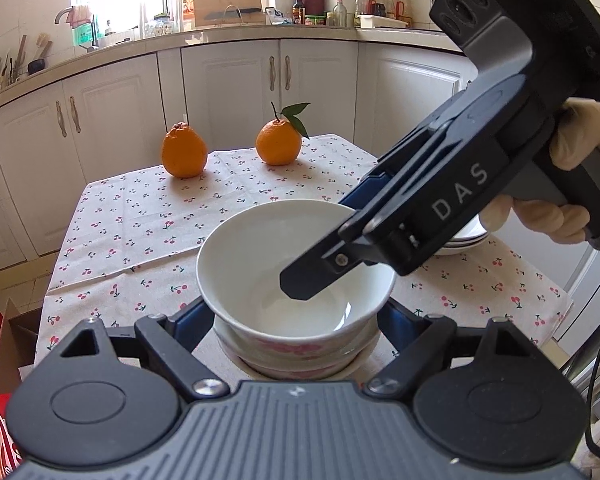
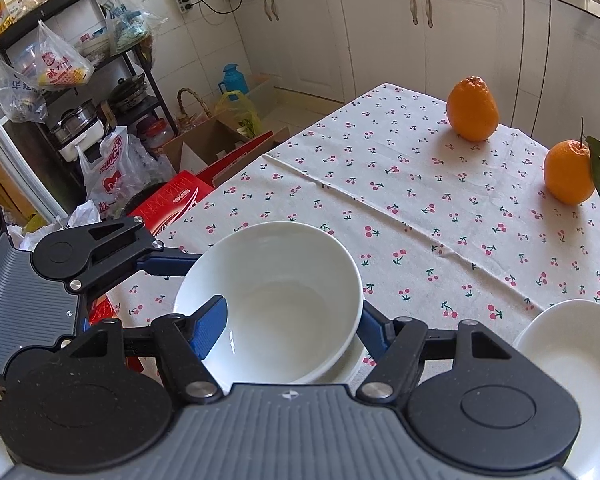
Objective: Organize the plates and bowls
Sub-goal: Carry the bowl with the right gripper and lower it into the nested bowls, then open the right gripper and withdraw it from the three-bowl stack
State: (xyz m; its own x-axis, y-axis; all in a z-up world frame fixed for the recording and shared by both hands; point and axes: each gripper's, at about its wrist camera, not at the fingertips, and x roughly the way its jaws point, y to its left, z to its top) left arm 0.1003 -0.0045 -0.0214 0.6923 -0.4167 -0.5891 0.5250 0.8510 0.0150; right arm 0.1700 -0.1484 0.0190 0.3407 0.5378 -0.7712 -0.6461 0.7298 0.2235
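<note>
Right claw [image 2: 288, 330] is pinching the top white bowl [image 2: 268, 300] by its rim (one finger inside); left claw [image 1: 296, 318] is straddling the stacked bowls [image 1: 296, 354], grip unclear.

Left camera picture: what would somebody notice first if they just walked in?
Probably the white bowl up front, sitting on a stack of other bowls, with the right gripper dipping one finger inside it. Next, the two bright oranges standing at the far end of the cherry-print tablecloth.
</note>
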